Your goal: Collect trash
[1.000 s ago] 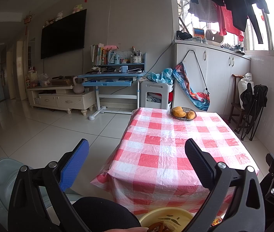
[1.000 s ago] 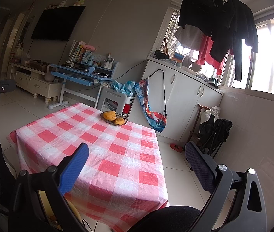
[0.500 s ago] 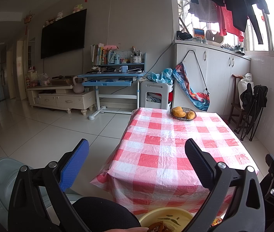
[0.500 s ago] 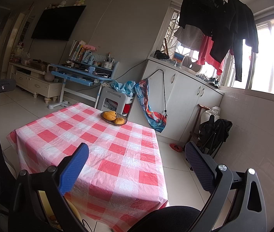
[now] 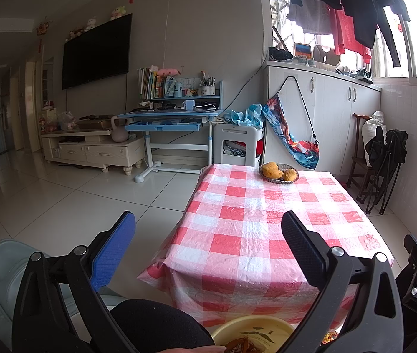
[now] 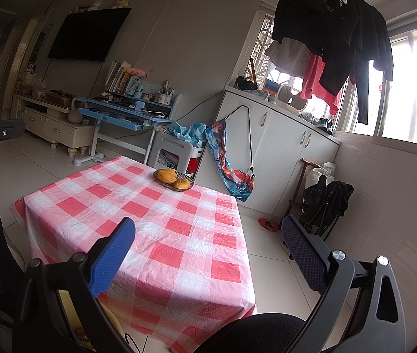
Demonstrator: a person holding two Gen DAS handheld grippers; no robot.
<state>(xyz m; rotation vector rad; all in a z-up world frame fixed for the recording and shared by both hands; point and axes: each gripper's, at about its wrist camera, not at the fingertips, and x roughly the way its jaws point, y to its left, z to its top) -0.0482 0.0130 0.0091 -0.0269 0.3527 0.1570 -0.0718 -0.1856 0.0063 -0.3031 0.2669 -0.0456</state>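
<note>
A yellow bowl (image 5: 252, 335) with brown scraps, probably the trash, sits low at the person's knees, below the left gripper (image 5: 208, 253). Both the left and the right gripper (image 6: 208, 253) have jaws wide and empty. The table (image 5: 267, 235) carries only a fruit basket (image 5: 279, 173), so collecting seems mostly done.

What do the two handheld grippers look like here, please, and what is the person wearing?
Each gripper, left and right, has black plastic linkage arms with silver pivot bolts, one bright blue textured finger pad and one dark knurled pad. The person wears black trousers.
</note>
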